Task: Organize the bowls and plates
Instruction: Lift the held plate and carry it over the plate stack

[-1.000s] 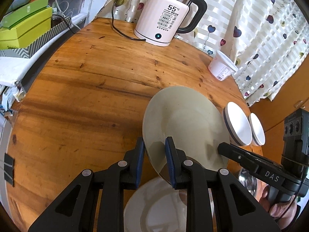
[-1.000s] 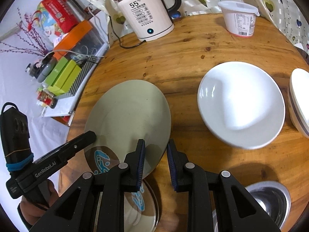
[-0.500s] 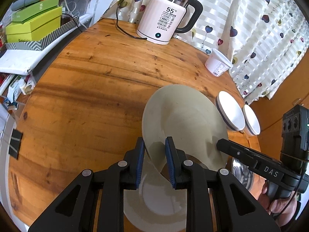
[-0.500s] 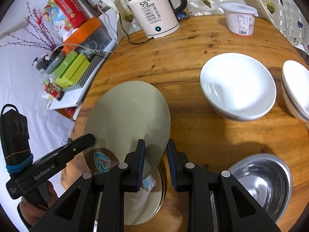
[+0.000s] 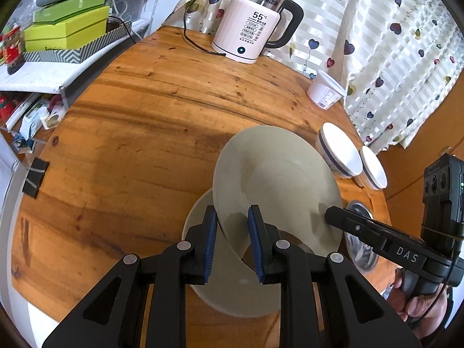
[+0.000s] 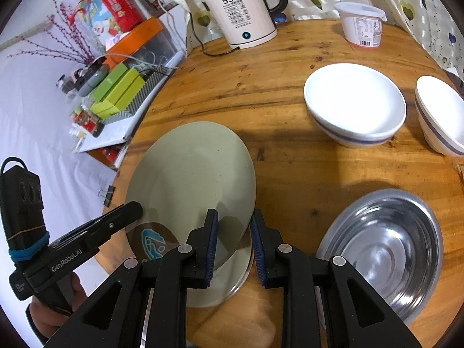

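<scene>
Both grippers hold one grey-green plate [image 5: 275, 174] [image 6: 188, 174] tilted above the wooden table [image 5: 130, 145]. My left gripper [image 5: 232, 211] is shut on its left rim, and in the right wrist view the left gripper [image 6: 134, 210] reaches in from the lower left. My right gripper [image 6: 235, 213] is shut on the opposite rim; the left wrist view shows the right gripper [image 5: 330, 216] at the plate's right edge. Directly below lies a second plate [image 5: 203, 278] [image 6: 229, 278], whose brown and blue centre shows under the held plate. Two white bowls [image 6: 353, 107] [image 6: 440, 113] with blue stripes stand at the right.
A steel bowl [image 6: 385, 249] sits near the front right edge. At the back are a pink kettle [image 5: 252, 34] with its cord and a white tub [image 5: 324, 92]. Green boxes [image 5: 66, 29] fill a shelf left of the table. A person's hand [image 6: 43, 313] grips the left handle.
Both grippers have carried the plate back toward the near edge of the table. The kettle and bowls look farther away, and the lower plate and steel bowl have come further into view.
</scene>
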`<state>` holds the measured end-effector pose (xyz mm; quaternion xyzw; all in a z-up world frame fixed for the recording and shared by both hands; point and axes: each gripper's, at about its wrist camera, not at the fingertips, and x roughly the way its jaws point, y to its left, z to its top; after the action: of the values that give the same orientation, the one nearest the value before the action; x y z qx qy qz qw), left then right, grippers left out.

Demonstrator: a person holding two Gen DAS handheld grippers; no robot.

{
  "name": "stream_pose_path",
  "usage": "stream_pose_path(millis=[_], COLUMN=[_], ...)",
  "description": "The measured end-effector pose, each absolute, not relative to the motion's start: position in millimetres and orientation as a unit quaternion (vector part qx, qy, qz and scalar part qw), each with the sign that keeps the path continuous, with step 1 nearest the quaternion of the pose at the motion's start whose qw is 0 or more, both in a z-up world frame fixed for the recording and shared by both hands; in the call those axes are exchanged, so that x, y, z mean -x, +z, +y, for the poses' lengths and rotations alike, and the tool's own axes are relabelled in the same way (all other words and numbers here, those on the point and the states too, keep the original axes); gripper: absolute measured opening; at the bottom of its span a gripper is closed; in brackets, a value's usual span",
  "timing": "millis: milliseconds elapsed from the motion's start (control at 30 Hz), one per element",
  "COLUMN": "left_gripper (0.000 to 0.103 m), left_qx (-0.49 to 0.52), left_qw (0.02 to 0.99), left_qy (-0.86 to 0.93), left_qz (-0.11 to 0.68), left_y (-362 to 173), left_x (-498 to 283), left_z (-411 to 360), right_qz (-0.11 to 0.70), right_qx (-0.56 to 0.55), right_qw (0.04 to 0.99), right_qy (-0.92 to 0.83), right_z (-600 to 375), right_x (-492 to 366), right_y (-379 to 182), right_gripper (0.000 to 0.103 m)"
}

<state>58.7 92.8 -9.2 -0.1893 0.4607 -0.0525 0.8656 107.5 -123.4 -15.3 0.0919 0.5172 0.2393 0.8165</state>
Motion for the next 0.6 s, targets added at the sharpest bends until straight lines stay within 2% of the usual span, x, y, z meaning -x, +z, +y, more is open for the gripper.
stream_pose_path(millis=[600], left_gripper=[0.023], left_qx=[0.196], left_qw=[0.862], left_qy=[-0.051], left_qz=[0.464], left_y=[-14.6], left_x=[-34.6], left_z=[87.5], right_qz=[0.524], right_qx=[-0.086], right_qw=[0.812], right_qy=[0.242], right_z=[-127.6], right_x=[-90.2], right_y=[-20.6], right_gripper=[0.022])
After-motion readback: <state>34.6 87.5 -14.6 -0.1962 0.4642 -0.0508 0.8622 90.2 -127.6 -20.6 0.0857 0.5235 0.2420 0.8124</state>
